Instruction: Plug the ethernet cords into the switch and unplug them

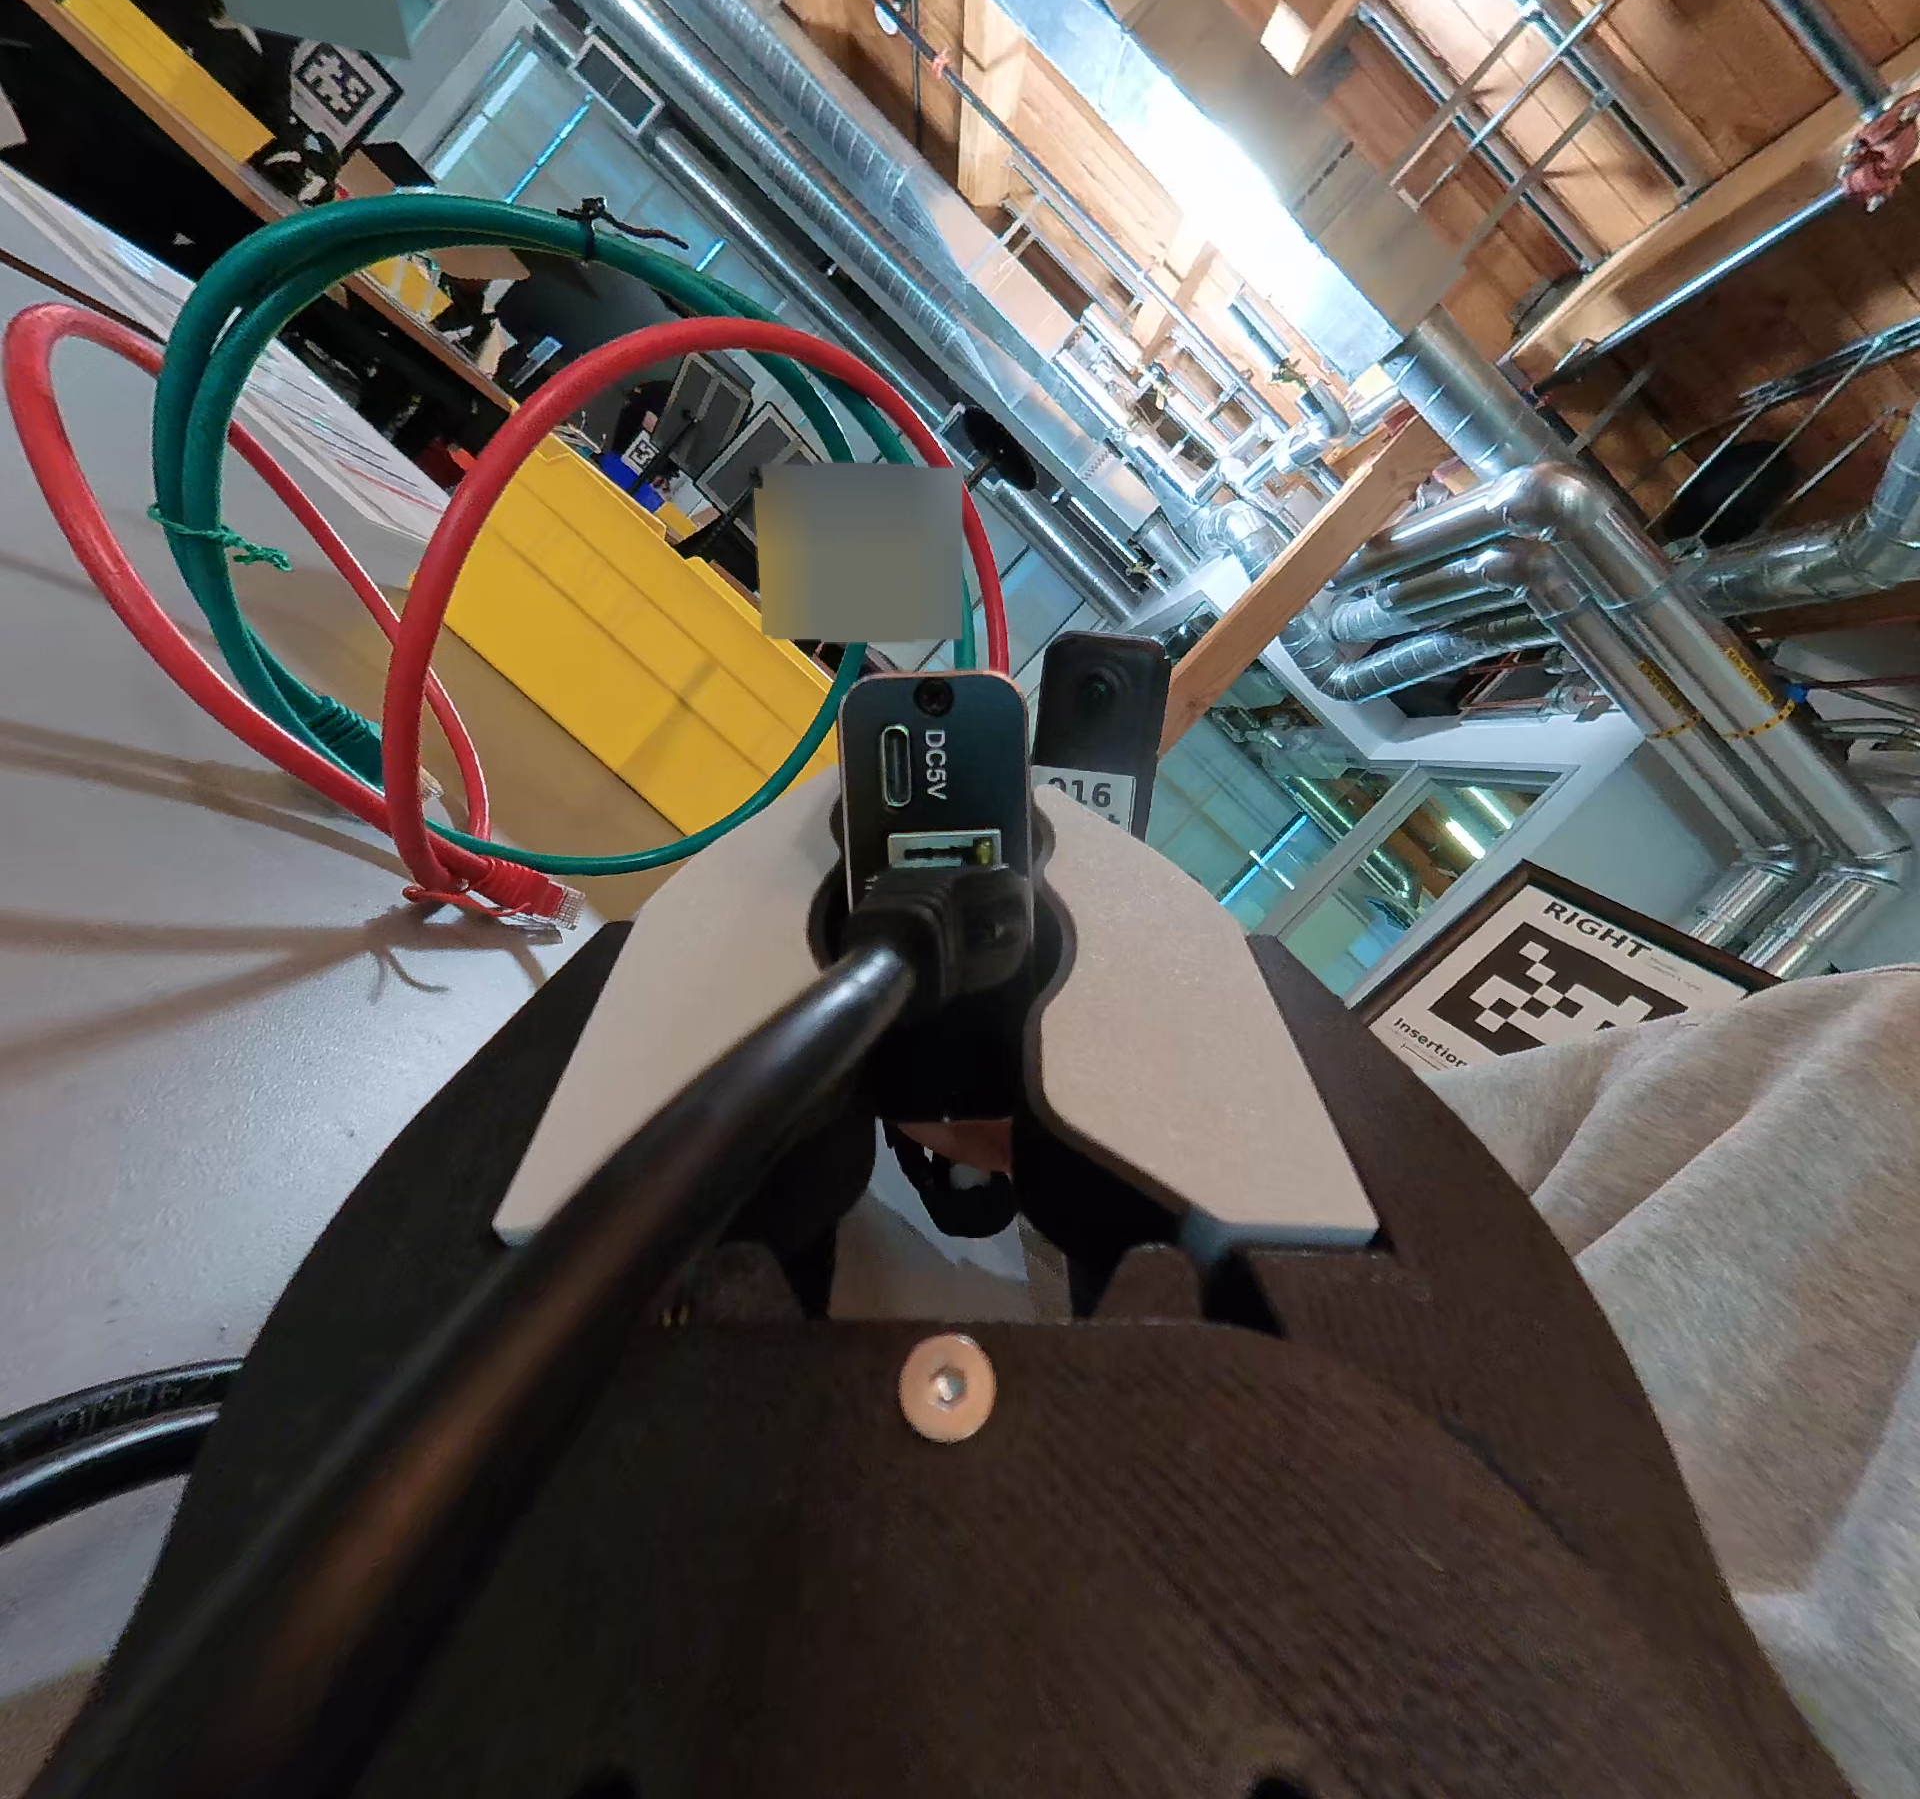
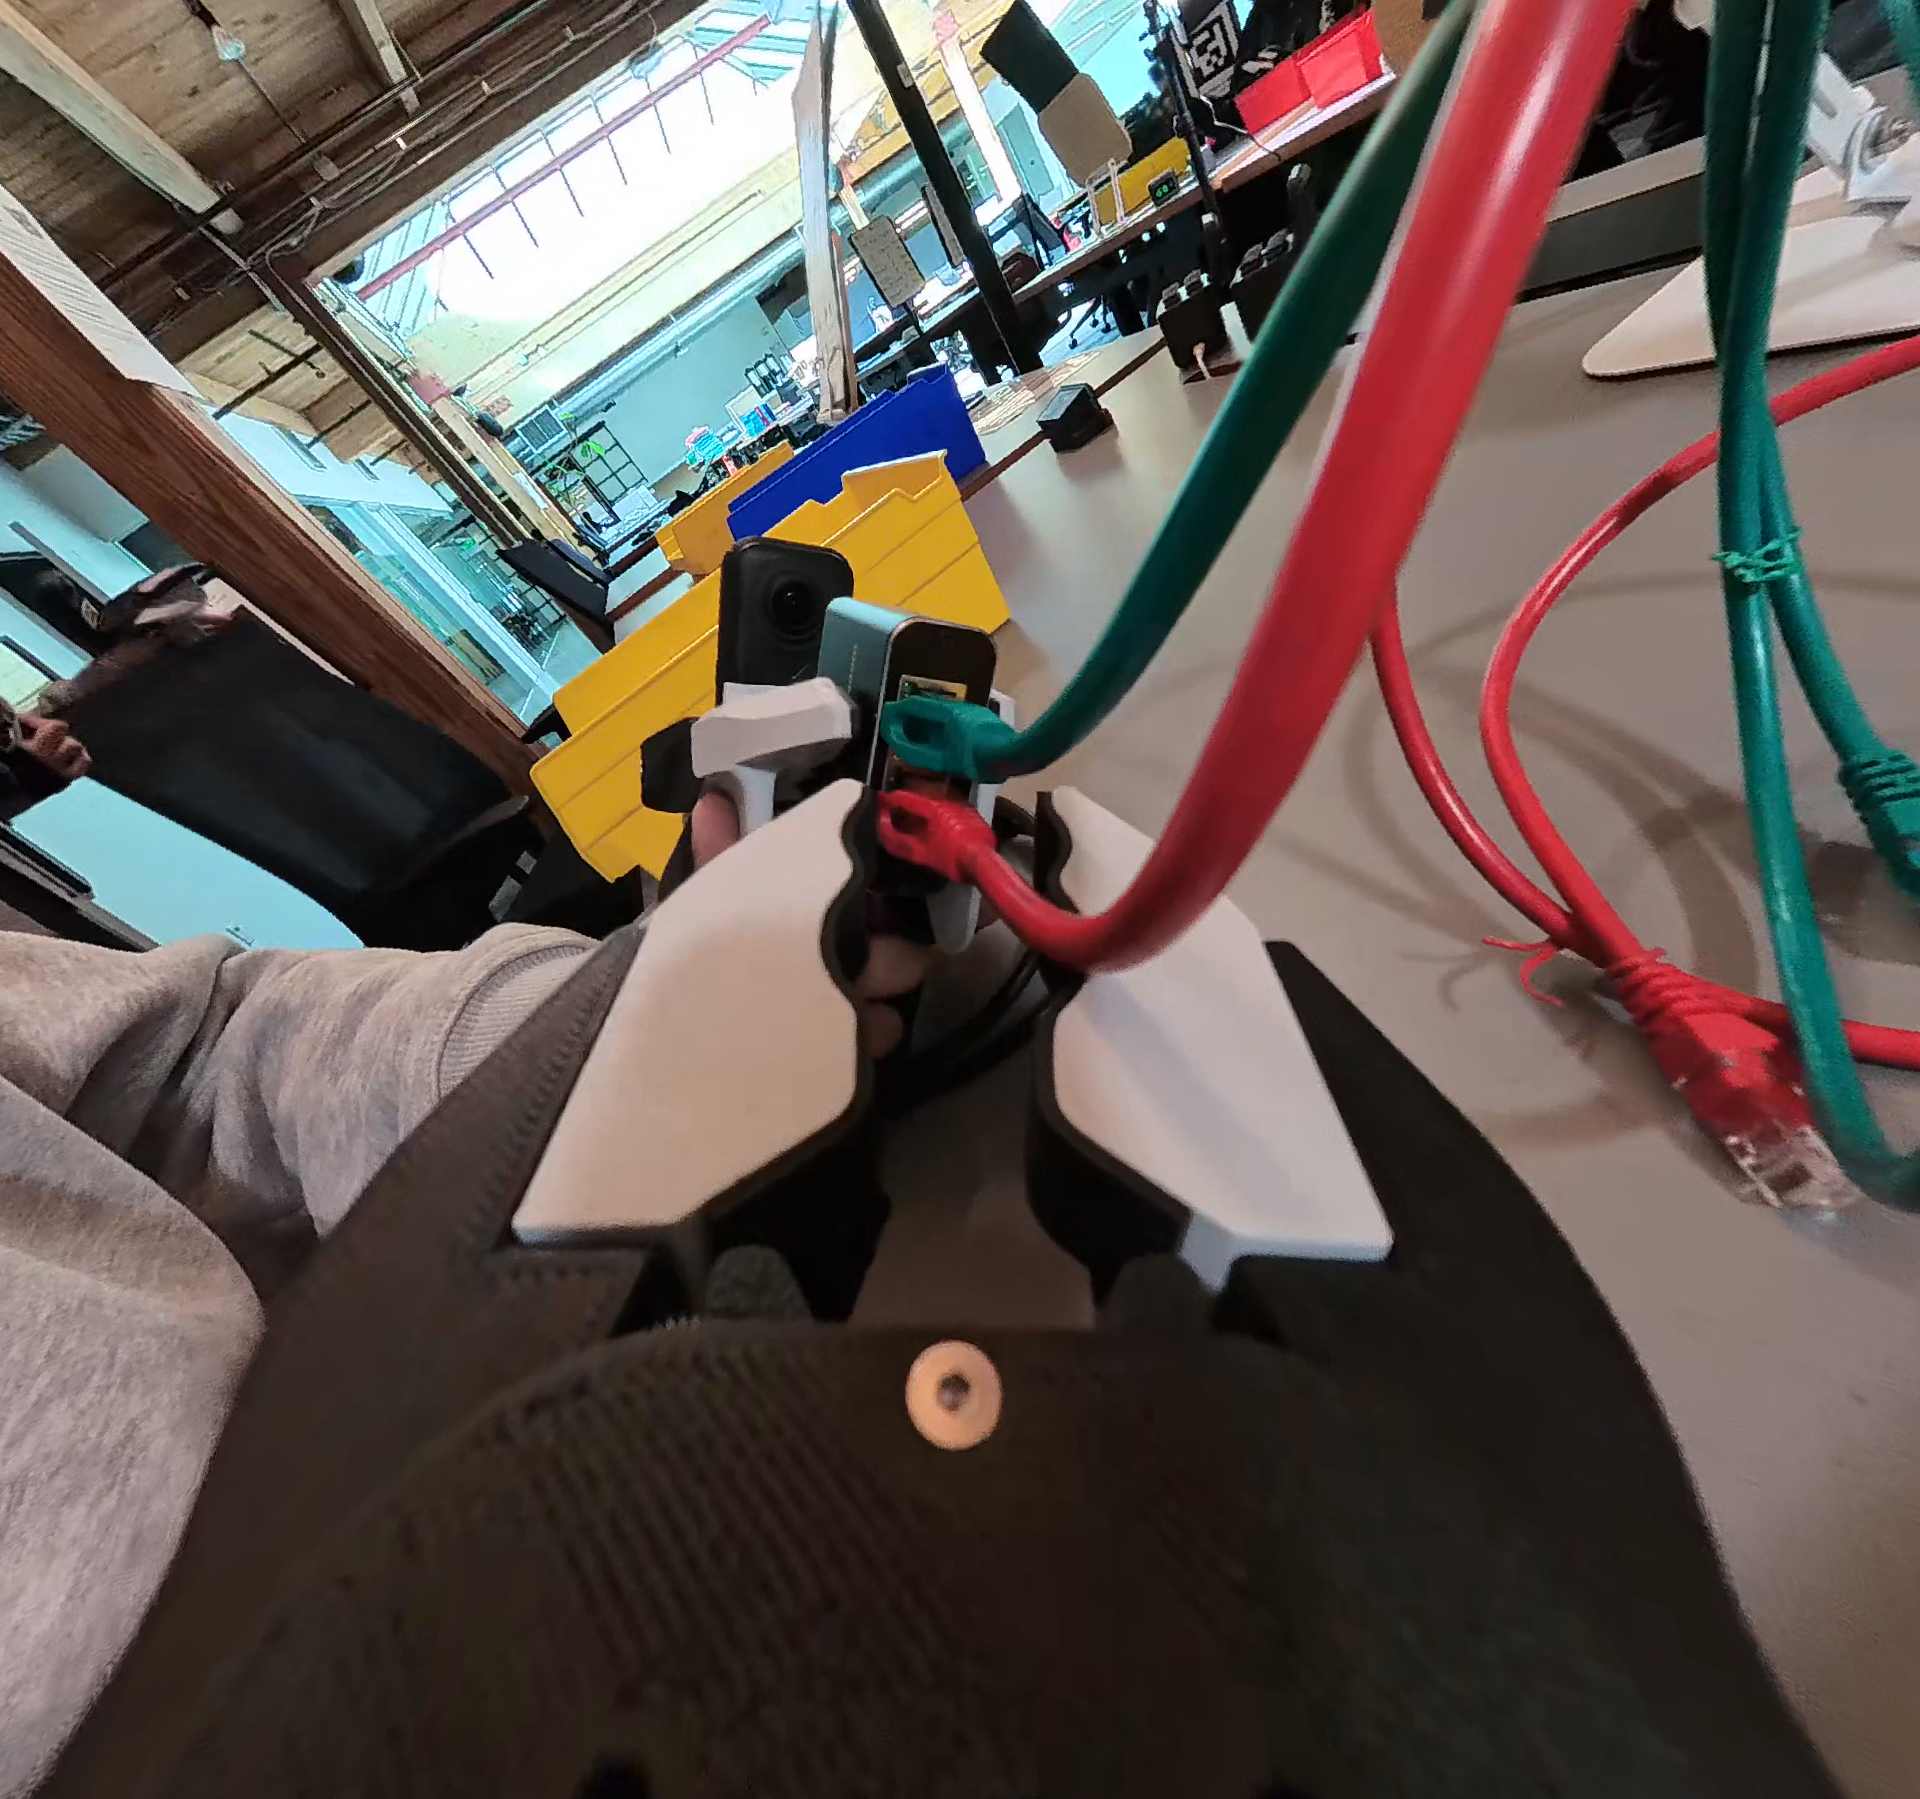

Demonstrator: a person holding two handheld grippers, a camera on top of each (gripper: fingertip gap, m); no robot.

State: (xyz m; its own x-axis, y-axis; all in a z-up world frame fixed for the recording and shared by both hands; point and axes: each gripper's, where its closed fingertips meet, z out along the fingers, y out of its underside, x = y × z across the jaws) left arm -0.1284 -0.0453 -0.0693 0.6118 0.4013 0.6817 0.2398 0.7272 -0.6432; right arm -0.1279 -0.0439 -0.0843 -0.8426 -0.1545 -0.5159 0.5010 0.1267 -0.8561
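In the left wrist view, the left gripper (image 1: 935, 876) is clamped on the switch (image 1: 932, 793), a black cable plugged into its near end. In the right wrist view, beyond the right gripper (image 2: 951, 876), whose fingers look parted around the red cord (image 2: 940, 840) without clearly pinching it, the green cord (image 2: 935, 736) and red cord sit plugged into the switch (image 2: 925, 700); I judge plugging done, unplugging left.

Each claw has a broad black body with a textured, printed-looking surface and one silver countersunk screw behind the fingers. The left claw (image 1: 940, 928) and the right claw (image 2: 945, 876) carry pale grey, flat, wing-shaped fingers (image 1: 1195, 1053) with scalloped black inner edges. A grey sweatshirt sleeve (image 2: 156, 1126) lies beside each.
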